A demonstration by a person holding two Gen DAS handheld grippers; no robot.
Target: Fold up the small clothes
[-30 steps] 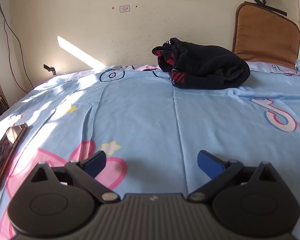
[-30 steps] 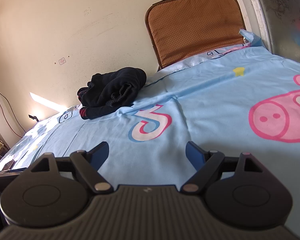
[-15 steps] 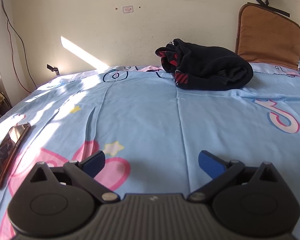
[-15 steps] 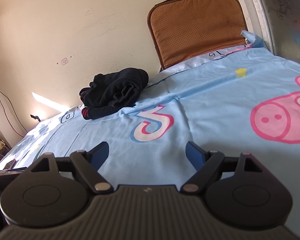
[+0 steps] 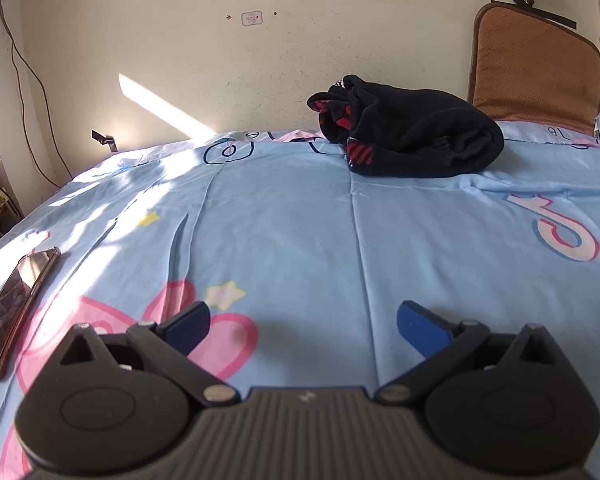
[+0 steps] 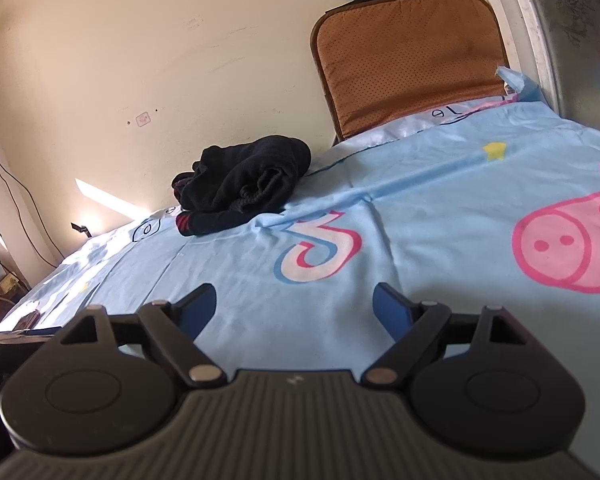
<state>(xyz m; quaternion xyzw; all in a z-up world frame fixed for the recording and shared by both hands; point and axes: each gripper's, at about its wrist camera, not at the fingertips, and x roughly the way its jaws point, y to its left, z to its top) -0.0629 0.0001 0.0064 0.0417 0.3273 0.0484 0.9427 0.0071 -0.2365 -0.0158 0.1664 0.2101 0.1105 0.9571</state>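
A black garment (image 5: 412, 136) with red striped trim lies bunched near the far edge of the bed, close to the wall; in the right wrist view the same black garment (image 6: 244, 186) sits left of centre. My left gripper (image 5: 302, 320) hovers open over the light blue cartoon sheet (image 5: 300, 240), well short of the garment, with nothing between its blue pads. My right gripper (image 6: 294, 306) is open too and empty, low above the sheet (image 6: 420, 220), with the garment far ahead to its left.
A phone (image 5: 14, 304) in a copper-coloured case lies on the bed at the left. A brown cushion (image 5: 536, 76) leans on the wall behind the bed, also seen as the brown cushion (image 6: 412, 60). Cables hang down the left wall (image 5: 24, 92). A window frame (image 6: 540, 32) borders the right.
Both views have shifted slightly: the garment sits a little further right in each frame than a second ago. Both grippers stay open.
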